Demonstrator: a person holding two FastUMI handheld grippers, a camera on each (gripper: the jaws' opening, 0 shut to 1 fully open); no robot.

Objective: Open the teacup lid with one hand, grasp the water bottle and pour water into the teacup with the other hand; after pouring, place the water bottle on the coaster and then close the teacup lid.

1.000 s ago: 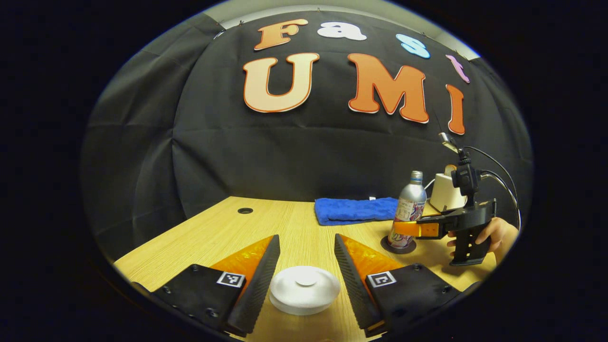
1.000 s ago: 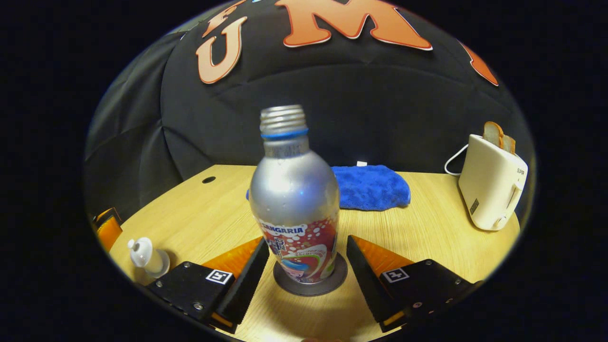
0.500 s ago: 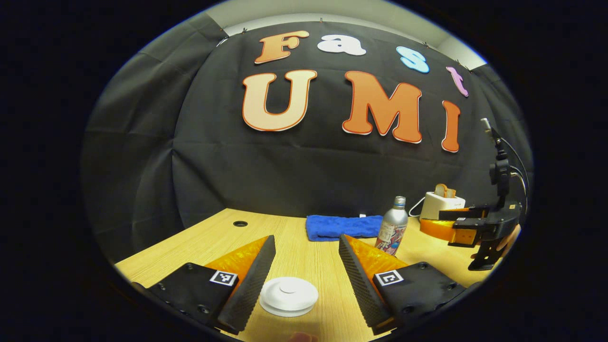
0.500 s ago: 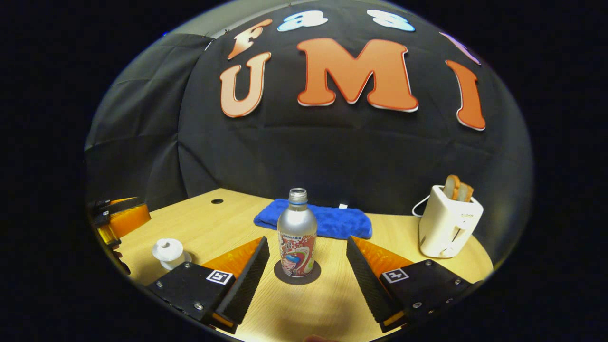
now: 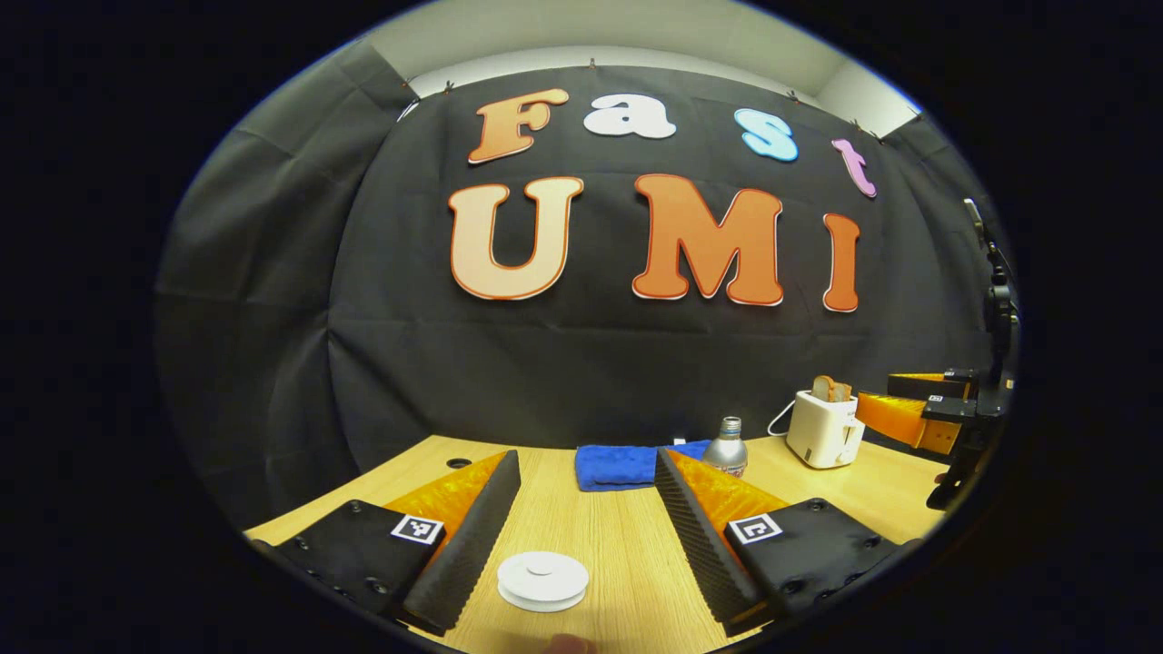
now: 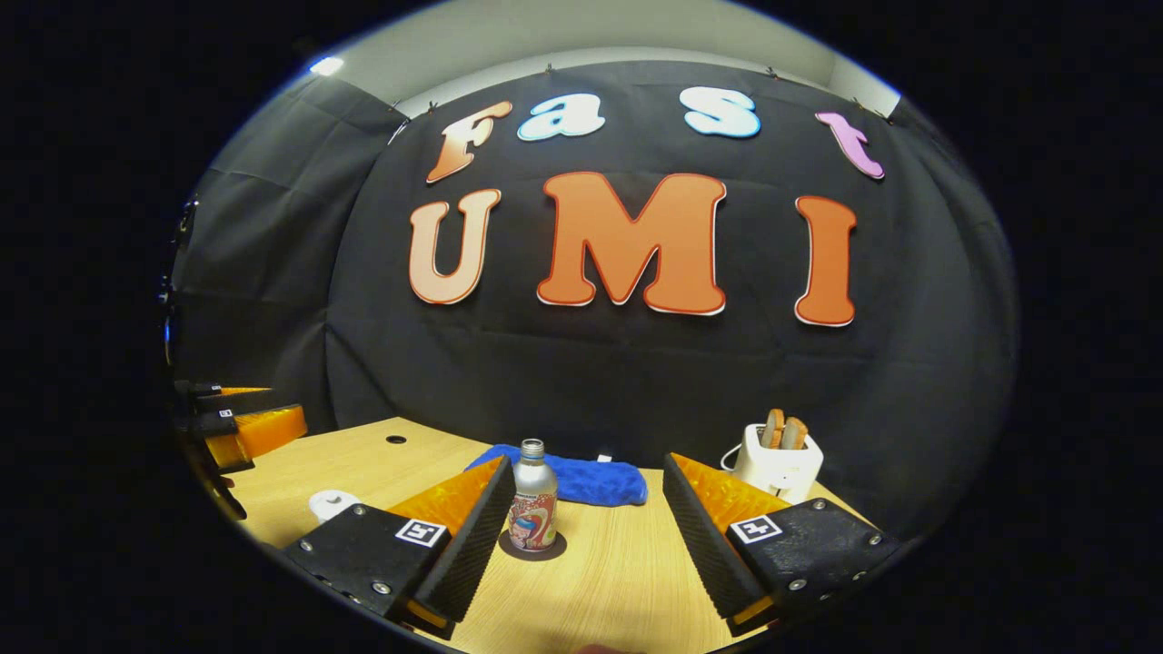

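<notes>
White and low on the wooden table (image 5: 581,536), the teacup lid (image 5: 542,579) is sitting closed on its cup, between the spread fingers of your left gripper (image 5: 581,536) but not touching them. You are holding your right gripper (image 6: 586,536) released too, clear of the water bottle (image 6: 532,498), which is standing upright on the coaster (image 6: 532,547) in front of the blue towel (image 6: 581,480), well apart from the toaster (image 6: 775,461). Judging by this, the bottle is placed and the lid is on, so the task looks finished; you are needing only to keep both grippers clear.
</notes>
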